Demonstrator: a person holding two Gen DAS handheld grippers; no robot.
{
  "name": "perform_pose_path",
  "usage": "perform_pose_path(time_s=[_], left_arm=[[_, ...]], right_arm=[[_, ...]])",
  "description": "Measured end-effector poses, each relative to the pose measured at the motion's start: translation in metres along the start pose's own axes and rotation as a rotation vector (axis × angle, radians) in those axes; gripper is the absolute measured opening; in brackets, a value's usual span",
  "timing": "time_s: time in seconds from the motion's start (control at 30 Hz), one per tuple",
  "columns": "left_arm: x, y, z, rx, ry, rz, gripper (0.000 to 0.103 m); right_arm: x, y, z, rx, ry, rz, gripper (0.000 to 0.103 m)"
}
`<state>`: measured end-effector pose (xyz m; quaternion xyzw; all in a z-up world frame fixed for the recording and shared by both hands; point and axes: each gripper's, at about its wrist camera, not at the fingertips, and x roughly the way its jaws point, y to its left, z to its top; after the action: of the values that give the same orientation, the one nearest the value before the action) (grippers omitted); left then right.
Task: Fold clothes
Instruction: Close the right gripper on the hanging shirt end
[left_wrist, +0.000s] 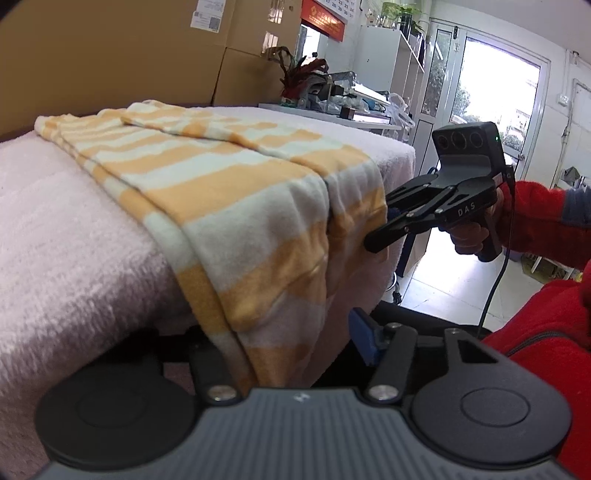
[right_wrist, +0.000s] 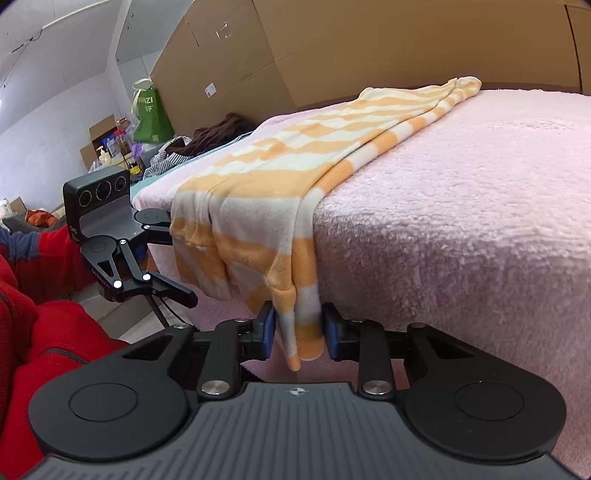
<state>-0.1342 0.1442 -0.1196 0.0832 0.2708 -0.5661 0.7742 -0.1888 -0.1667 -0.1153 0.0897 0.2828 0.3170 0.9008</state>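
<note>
Where the striped garment hangs over the near edge of the pink blanket, its lowest corner is seen between the blue pads of the right gripper. The pads stand close on either side of the cloth, yet a thin gap appears to be left at each side, so a firm grip cannot be told from this view. The left gripper is held at the other hanging fold of the same garment; one blue pad is shown clear of the cloth, while the opposite finger is hidden behind the fabric, and whether anything is pinched cannot be told. Further out, the orange-and-white garment is laid lengthwise across the blanket-covered surface, folded into a long band. Red sleeves are seen behind both tools. Cardboard boxes are stacked behind the surface.
</note>
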Motion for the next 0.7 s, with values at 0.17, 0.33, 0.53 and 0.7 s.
perform_pose_path(time_s=[0.17,0.33,0.53,0.7], left_arm=[[0.000,0.000,0.000,-0.015,0.003,-0.022,0.042],[0.003,0.001,0.003,-0.014,0.016,-0.017,0.023],[-0.004,-0.003,0.008,-0.041,0.040,-0.032,0.015],[-0.016,-0.008,0.014,-0.096,0.037,-0.076,0.015]], right_arm=[[0.000,0.003,-0.003,0.004,0.030,0.037,0.017],[-0.003,0.003,-0.003,0.022,0.028,0.040,0.014],[-0.012,0.010,-0.001,0.068,0.030,0.074,0.013],[-0.024,0.013,0.010,0.115,0.009,0.157,0.013]])
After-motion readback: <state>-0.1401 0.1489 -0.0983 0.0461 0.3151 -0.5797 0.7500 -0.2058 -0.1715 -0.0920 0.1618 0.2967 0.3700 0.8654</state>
